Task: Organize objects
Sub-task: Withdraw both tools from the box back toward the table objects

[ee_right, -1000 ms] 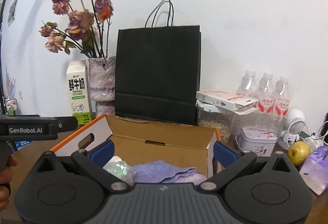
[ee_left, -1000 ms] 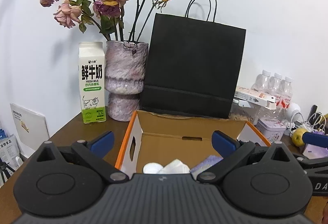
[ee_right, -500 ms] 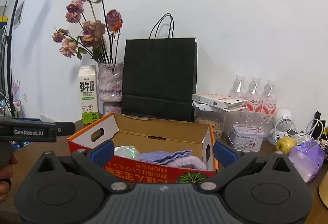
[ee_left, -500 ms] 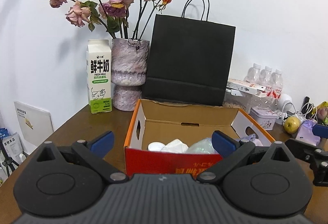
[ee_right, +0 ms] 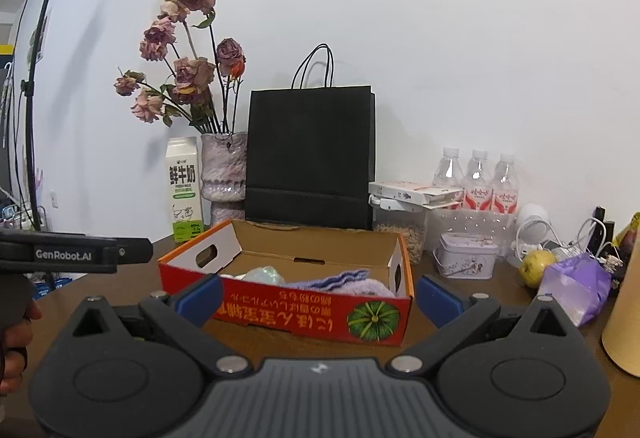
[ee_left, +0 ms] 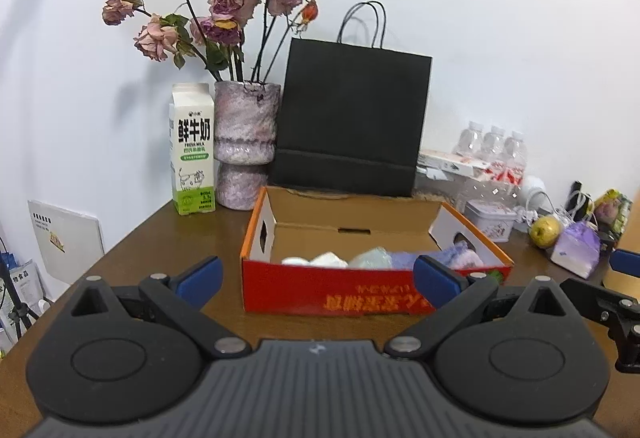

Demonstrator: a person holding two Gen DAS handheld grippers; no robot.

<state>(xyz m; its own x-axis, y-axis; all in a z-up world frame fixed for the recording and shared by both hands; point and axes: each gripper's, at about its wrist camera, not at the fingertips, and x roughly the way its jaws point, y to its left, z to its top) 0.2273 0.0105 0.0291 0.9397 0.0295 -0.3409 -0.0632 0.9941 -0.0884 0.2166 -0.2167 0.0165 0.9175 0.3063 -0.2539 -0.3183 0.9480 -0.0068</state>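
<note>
1. Facing a red cardboard box [ee_left: 372,300] on a brown table [ee_left: 168,238], the left gripper [ee_left: 316,278] hangs with its jaws spread wide, holding nothing.
2. The right gripper [ee_right: 318,296] is likewise wide open and empty.
3. Inside the box lie a purple cloth [ee_right: 340,280] and pale bundles.
4. A black paper bag [ee_left: 352,121] stands behind the box.
</note>
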